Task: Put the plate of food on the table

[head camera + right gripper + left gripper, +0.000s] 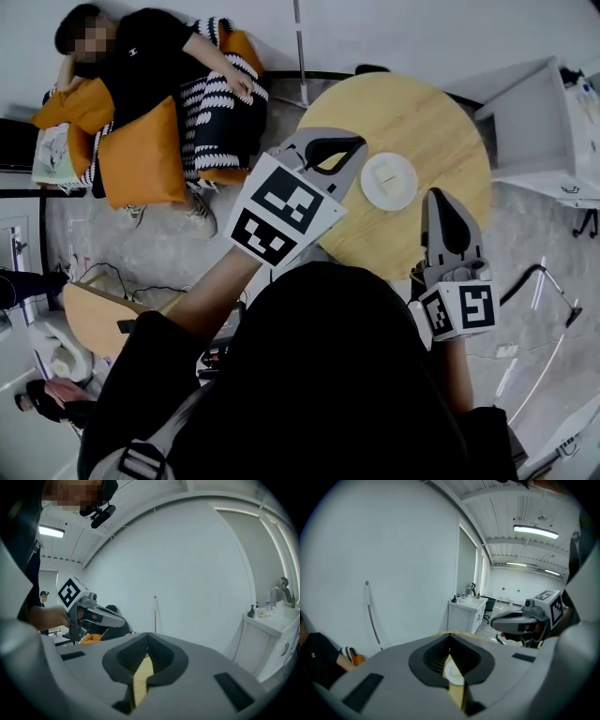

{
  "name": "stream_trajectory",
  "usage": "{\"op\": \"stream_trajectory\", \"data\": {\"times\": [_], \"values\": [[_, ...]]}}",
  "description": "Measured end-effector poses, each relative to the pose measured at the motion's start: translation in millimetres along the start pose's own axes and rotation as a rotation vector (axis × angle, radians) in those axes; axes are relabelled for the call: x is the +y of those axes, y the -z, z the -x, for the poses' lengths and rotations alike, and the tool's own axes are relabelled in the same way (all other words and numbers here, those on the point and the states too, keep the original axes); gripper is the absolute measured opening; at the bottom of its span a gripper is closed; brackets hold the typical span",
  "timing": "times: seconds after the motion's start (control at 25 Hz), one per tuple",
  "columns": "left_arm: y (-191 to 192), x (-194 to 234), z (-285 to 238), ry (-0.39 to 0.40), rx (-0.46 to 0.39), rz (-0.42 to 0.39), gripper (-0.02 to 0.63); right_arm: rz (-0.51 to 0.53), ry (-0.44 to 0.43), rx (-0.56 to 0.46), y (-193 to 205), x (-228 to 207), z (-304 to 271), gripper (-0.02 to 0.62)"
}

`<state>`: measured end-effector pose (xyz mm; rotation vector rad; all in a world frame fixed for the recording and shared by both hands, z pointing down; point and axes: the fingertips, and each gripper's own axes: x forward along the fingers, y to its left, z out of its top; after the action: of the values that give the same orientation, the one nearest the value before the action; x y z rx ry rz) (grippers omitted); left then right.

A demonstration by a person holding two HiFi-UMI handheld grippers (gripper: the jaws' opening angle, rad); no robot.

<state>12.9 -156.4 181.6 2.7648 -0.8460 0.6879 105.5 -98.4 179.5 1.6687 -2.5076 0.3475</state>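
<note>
A round wooden bench (422,122) fills the upper centre-right of the head view and stands on a grey, mottled floor (539,234). White walls close the room. In the left gripper view, lit strip lamps (536,530) run along a white ceiling at the upper right.

One white plate (389,180) sits on the bench near its lower left edge, with a small pale piece of food (387,176) in its middle. Nothing else lies on the wood.

There are two grippers, each with one marker cube. The left gripper (359,146) is at mid-frame, just left of the plate and apart from it. Its jaws are clenched together on nothing. The right gripper (437,195) is to the lower right of the plate, over the bench edge. It is also closed and empty.

One white cabinet (553,131) stands at the upper right, with small bottles on its top in the gripper views. At the upper left, one person in a black top (141,56) lies back among several orange cushions (141,155). Part of a second wooden surface (94,319) shows at the lower left.
</note>
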Motion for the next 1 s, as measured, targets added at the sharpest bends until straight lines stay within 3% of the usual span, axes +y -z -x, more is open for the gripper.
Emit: {"op": "stream_trajectory", "data": {"times": [0.36, 1.0], "values": [[-15, 1, 4, -0.019, -0.047, 0.005, 0.008, 0.028, 0.004, -0.02, -8, 3, 1, 0.008], [-24, -6, -8, -0.014, -0.058, 0.002, 0.008, 0.032, 0.031, -0.005, -4, -16, 11, 0.008]]}}
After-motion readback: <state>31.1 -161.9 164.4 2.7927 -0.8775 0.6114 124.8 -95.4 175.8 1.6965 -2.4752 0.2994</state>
